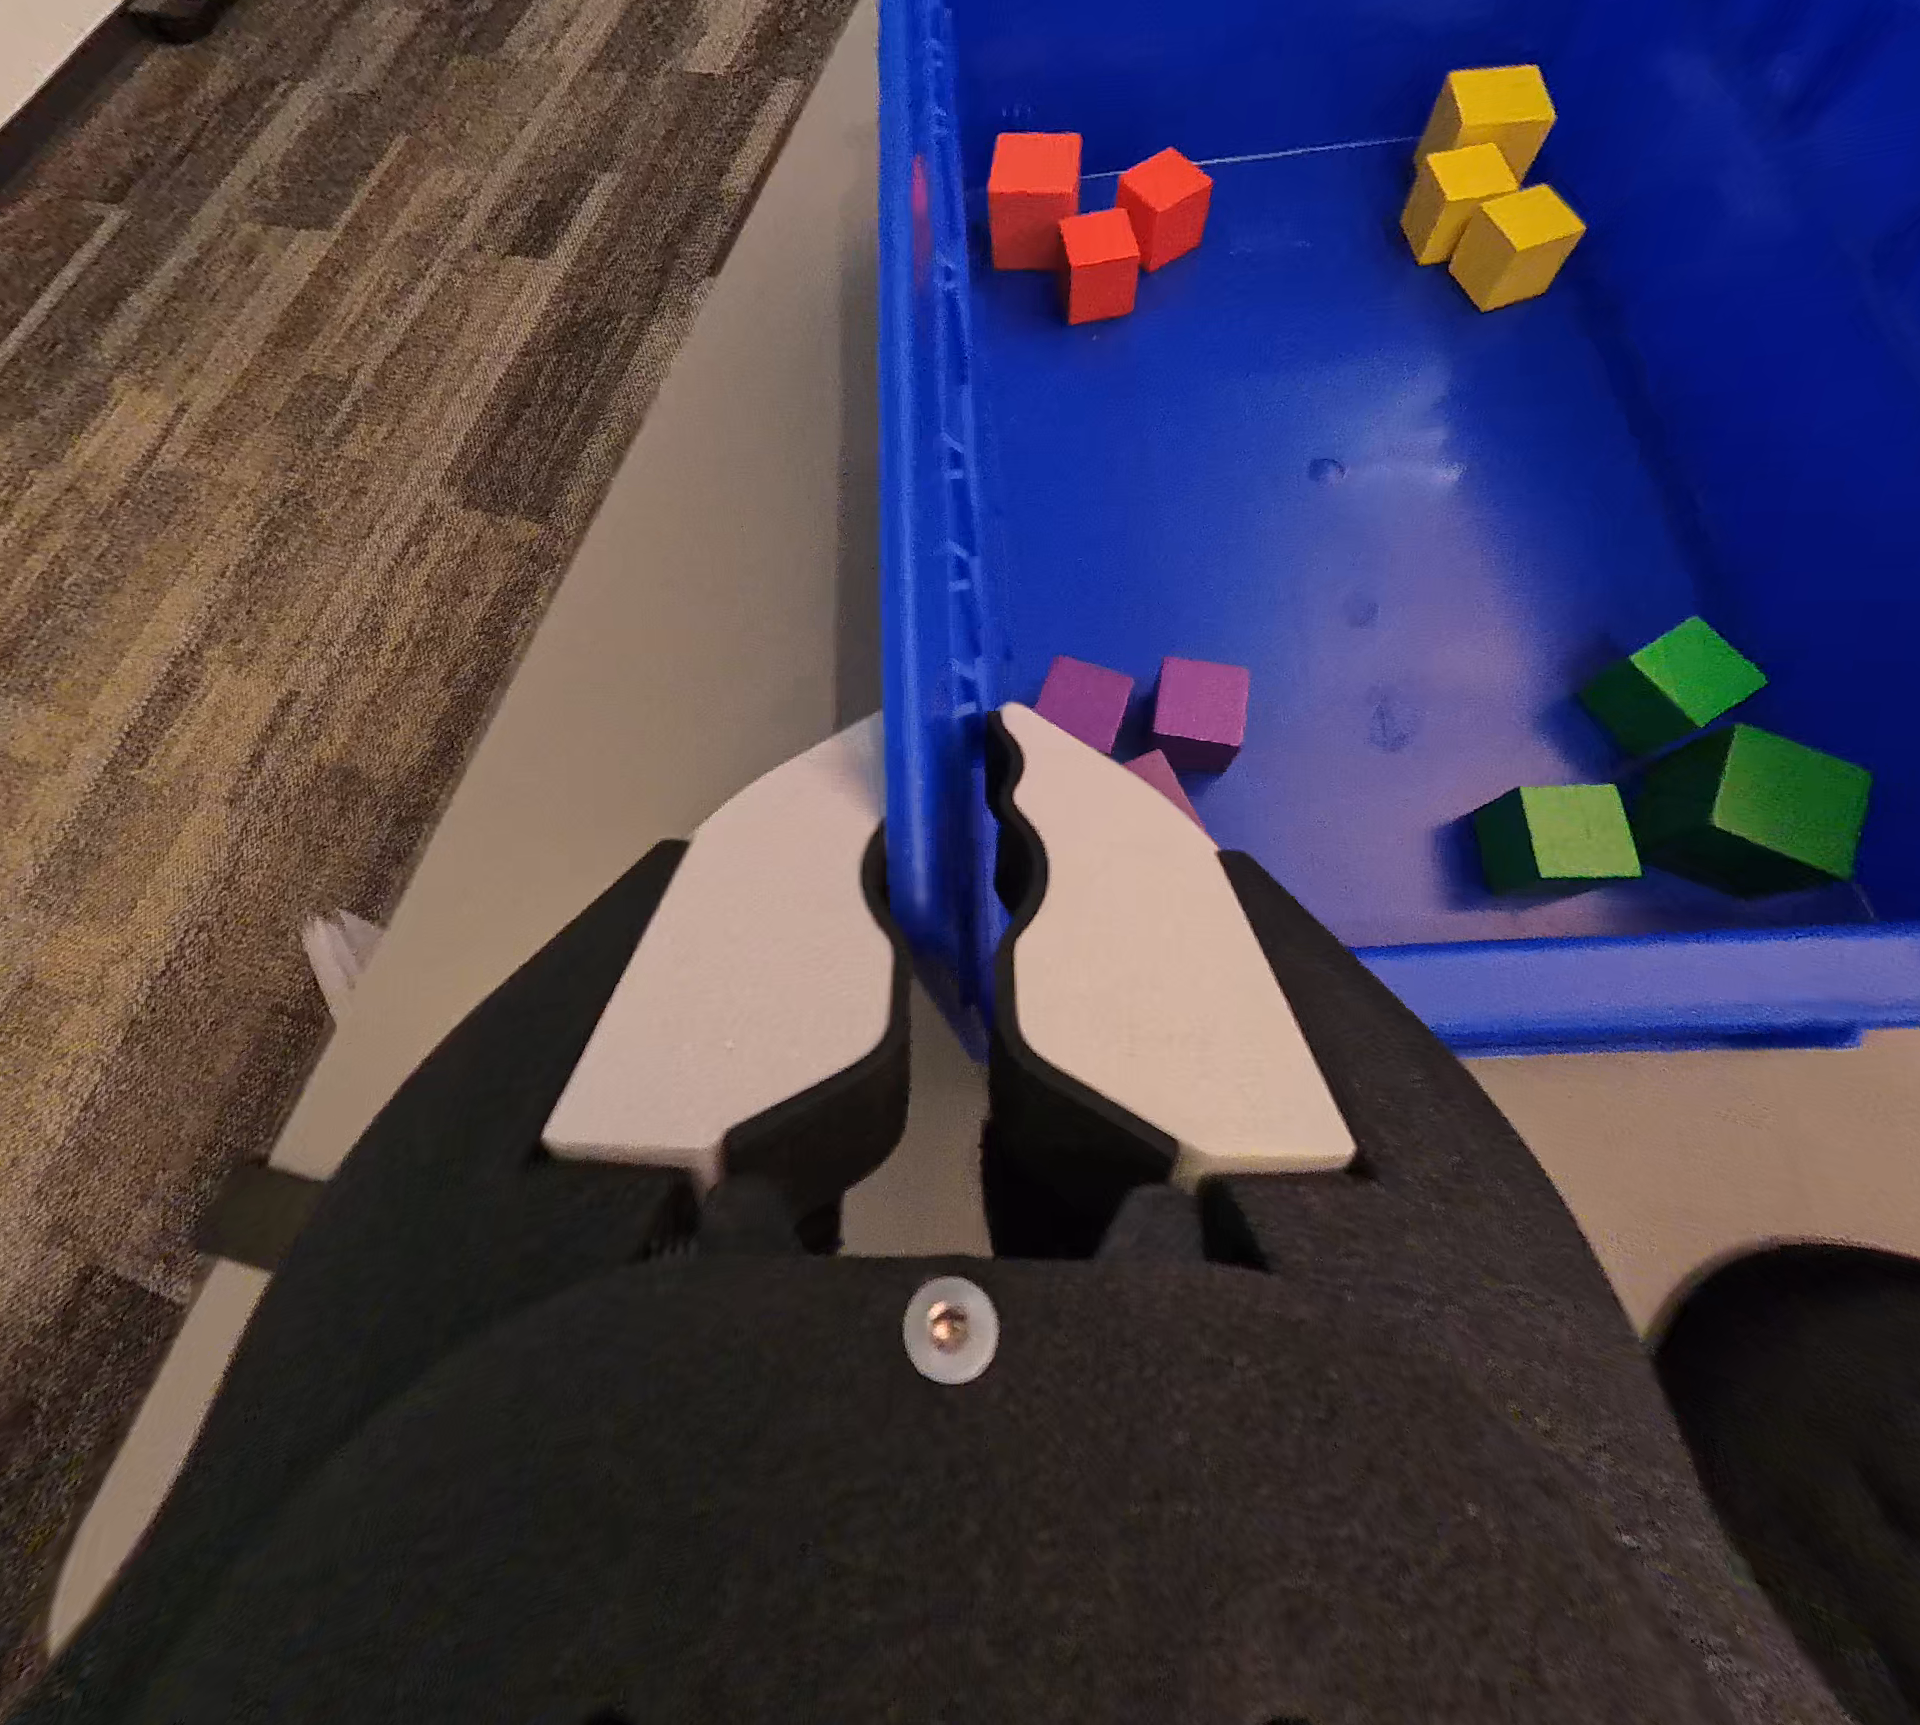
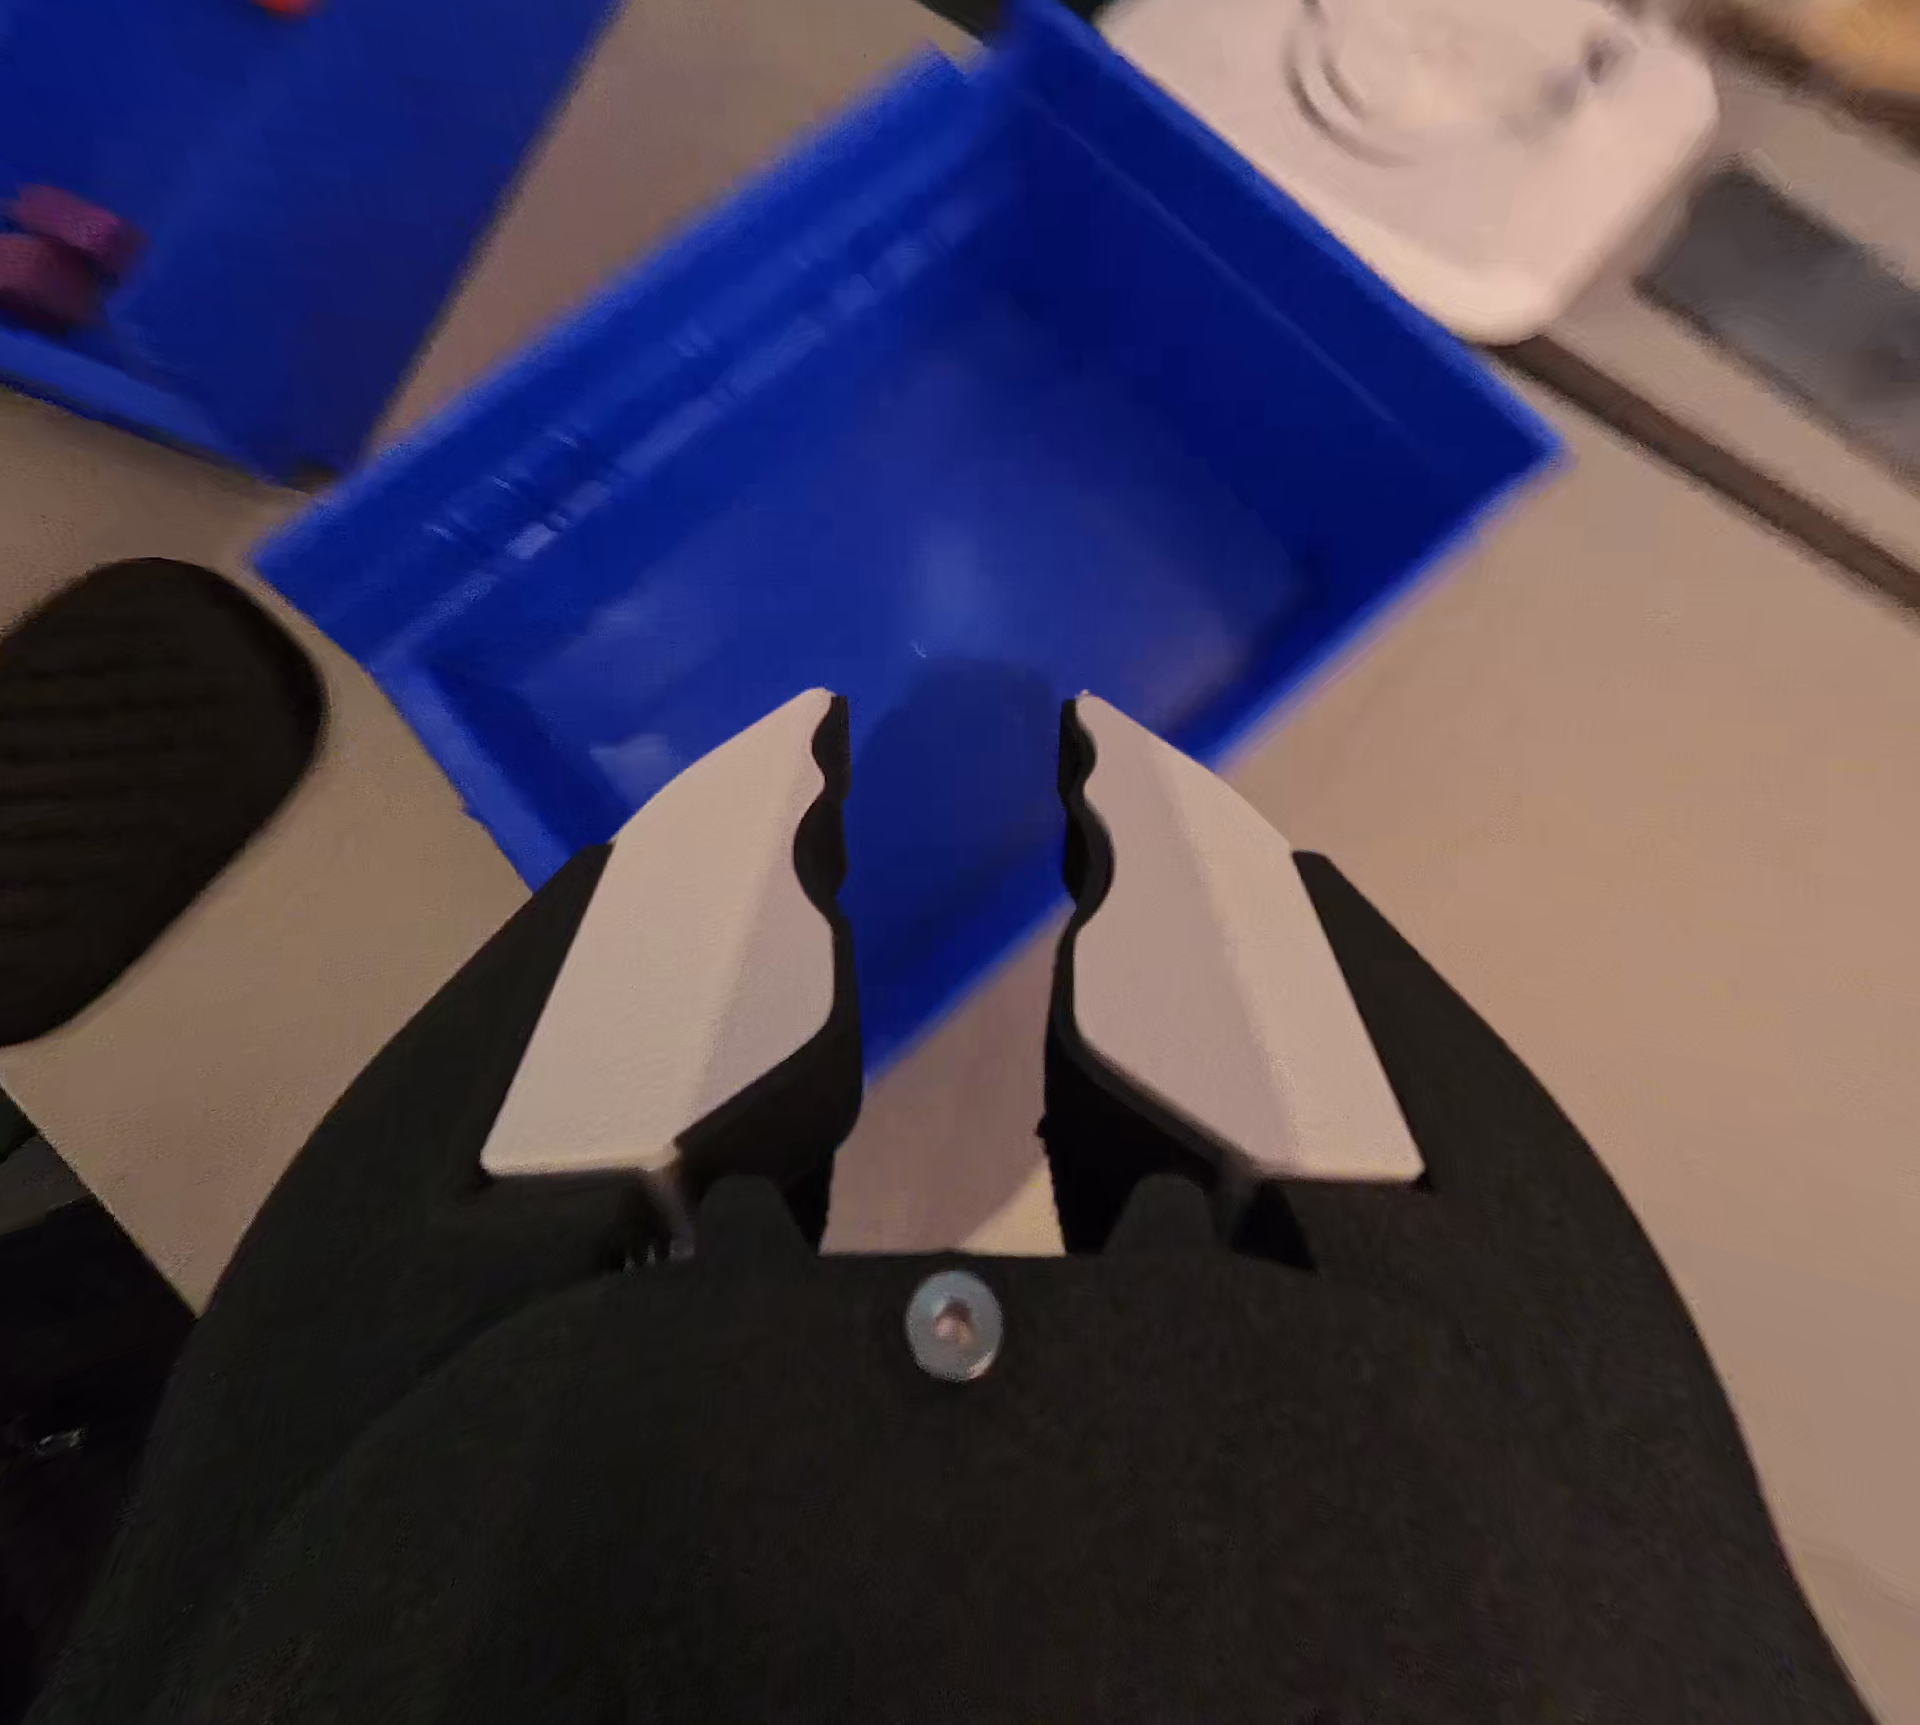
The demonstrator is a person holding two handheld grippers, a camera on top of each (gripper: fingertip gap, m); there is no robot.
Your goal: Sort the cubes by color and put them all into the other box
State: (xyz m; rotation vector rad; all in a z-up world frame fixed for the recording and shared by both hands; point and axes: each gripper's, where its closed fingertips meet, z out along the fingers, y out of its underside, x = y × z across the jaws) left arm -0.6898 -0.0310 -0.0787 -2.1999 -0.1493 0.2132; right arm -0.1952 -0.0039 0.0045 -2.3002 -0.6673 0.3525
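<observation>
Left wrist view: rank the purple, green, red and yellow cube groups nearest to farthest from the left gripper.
1. Purple cubes, right at the left gripper's fingertips, inside the near-left corner.
2. Green cubes, near-right.
3. Red cubes, far-left.
4. Yellow cubes, far-right.

Blue box (image 1: 1351,449) — red cubes (image 1: 1091,221), yellow cubes (image 1: 1496,189), purple cubes (image 1: 1195,709), green cubes (image 1: 1683,761) — mottled brown-grey carpet (image 1: 312,325).

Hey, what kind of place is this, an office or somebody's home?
Probably an office or lab: patterned carpet tiles on the floor, a plain beige table, and blue plastic bins set out for sorting cubes.
</observation>
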